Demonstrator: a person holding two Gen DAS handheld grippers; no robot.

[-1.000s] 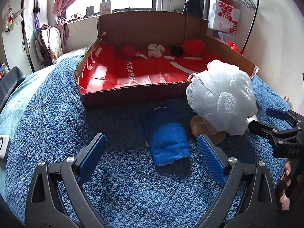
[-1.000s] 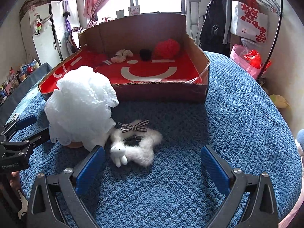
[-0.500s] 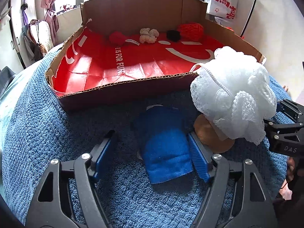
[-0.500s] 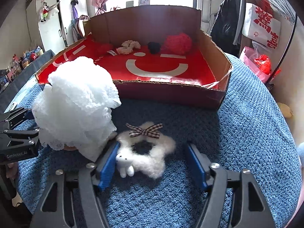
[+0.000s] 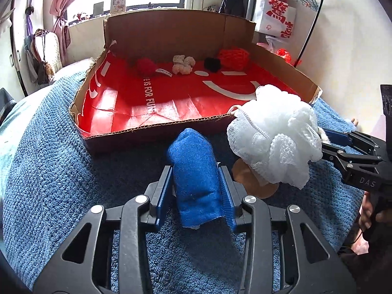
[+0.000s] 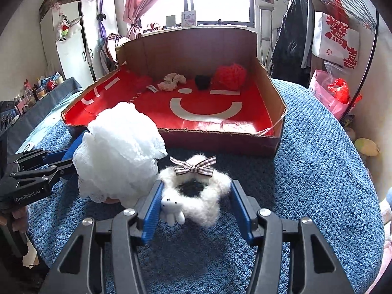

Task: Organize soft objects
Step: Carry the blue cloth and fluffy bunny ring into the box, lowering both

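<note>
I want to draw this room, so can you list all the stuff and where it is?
Rolled blue towel: one, between left tool's pads.
Fluffy white scrunchie with checked bow and bunny: one, between right tool's pads.
White mesh bath pouf: one, on blanket.
Red-lined cardboard box: one, behind them.
Soft balls: four in box; two red, cream, black.
Blue knitted blanket: one, underneath.
Left tool: gripping towel.
Right tool: just closed around scrunchie.

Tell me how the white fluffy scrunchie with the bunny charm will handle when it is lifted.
The white fluffy scrunchie is probably very light and will squash rather than resist, since it is all loose fur around an open ring. The bunny charm and checked bow may dangle. It looks unlikely to slip from the right tongs, whose pads sit against its sides.
</note>
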